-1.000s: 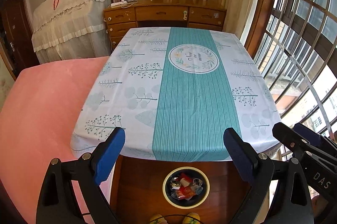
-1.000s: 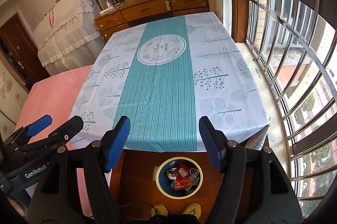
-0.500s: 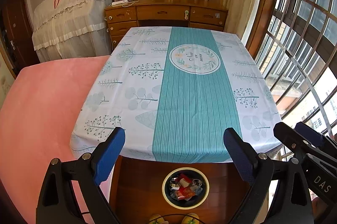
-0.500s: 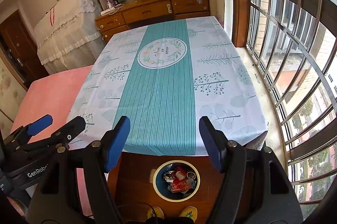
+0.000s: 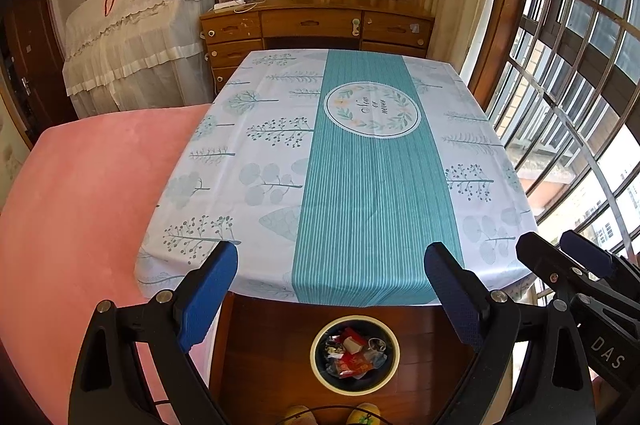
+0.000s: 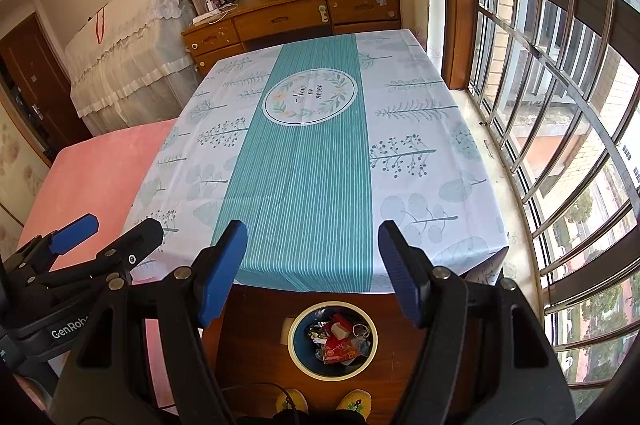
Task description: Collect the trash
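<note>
A round bin with a yellow rim (image 5: pixel 320 337) stands on the wooden floor below the table's near edge. It holds several wrappers, red and white (image 5: pixel 352 355). It also shows in the right wrist view (image 6: pixel 296 351). My left gripper (image 5: pixel 332 267) is open and empty, high above the table edge and the bin. My right gripper (image 6: pixel 312 245) is open and empty, held beside it to the right. Each gripper shows at the edge of the other's view. The table (image 5: pixel 360 185) has a teal and white cloth with nothing on it.
A pink bed (image 5: pixel 80 205) lies left of the table. A barred window (image 6: pixel 560 105) runs along the right. A wooden desk (image 5: pixel 316 25) with shelves stands behind the table. Yellow slippers (image 6: pixel 320 401) show at the bottom edge.
Both views have tilted and pulled back slightly, so the table and the bin sit a little lower in frame. Both grippers stay open and empty.
</note>
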`<act>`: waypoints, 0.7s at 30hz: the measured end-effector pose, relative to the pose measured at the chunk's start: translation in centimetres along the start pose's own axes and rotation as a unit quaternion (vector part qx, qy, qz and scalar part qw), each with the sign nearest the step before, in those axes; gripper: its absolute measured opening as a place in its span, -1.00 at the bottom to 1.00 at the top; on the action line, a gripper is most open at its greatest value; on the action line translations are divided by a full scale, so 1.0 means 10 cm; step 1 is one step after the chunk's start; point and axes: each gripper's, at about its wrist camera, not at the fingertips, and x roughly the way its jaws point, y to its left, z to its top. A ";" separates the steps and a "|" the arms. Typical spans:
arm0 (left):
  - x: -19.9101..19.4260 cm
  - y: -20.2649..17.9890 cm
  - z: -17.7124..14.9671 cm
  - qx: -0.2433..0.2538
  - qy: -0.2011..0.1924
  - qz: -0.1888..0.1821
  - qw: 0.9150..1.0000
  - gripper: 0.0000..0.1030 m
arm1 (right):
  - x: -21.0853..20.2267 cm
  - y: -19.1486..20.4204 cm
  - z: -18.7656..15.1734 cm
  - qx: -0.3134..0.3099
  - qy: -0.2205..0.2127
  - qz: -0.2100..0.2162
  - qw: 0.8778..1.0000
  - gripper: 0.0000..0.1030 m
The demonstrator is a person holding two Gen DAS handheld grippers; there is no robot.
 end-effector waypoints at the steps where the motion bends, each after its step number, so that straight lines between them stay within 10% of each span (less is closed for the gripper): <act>1: 0.01 0.00 -0.02 0.000 0.001 0.001 1.000 0.86 | 0.00 0.00 -0.01 -0.001 0.001 0.000 1.000 0.27; 21: -0.05 0.02 -0.11 0.001 -0.003 0.009 1.000 0.85 | 0.02 0.00 -0.03 -0.004 0.001 0.002 1.000 0.27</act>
